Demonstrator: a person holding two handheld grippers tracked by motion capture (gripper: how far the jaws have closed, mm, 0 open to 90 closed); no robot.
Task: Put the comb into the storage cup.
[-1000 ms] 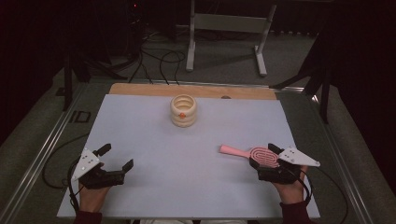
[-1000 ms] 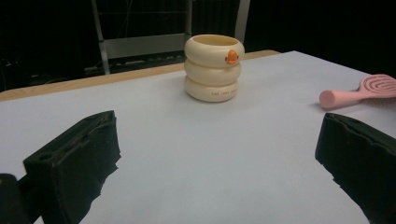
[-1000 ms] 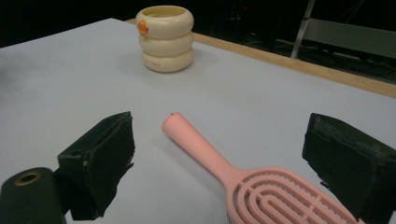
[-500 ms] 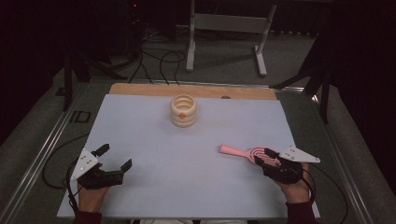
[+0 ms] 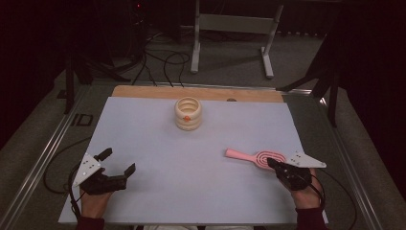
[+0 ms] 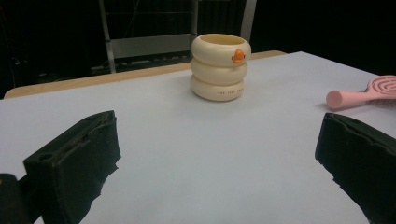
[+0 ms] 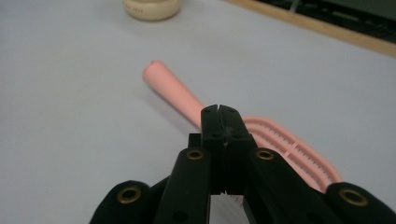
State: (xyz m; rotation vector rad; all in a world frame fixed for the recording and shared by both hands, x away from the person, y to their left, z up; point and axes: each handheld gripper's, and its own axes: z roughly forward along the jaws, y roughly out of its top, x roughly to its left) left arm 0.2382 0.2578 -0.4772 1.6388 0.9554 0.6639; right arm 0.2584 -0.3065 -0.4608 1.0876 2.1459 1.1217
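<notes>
Right gripper [image 5: 277, 165], lower right: jaws closing, now clenching the hairbrush [image 5: 261, 157] head; light, stiff plastic, handle offering the surer hold.

left gripper [image 5: 116, 163] jaws wide, right gripper [image 5: 272, 164] just closed

The table [image 5: 158, 191] has a plain pale lilac-grey top, with a strip of bare wood [image 5: 143, 92] showing along its far edge at 12 o'clock. A cream ringed holder [image 5: 187, 113] with a little orange dot on it stands upright on the surface, a bit up from the middle toward 12. A pink hairbrush [image 5: 256, 157] lies flat at about 4 o'clock, well apart from the holder, handle pointing toward 9.
</notes>
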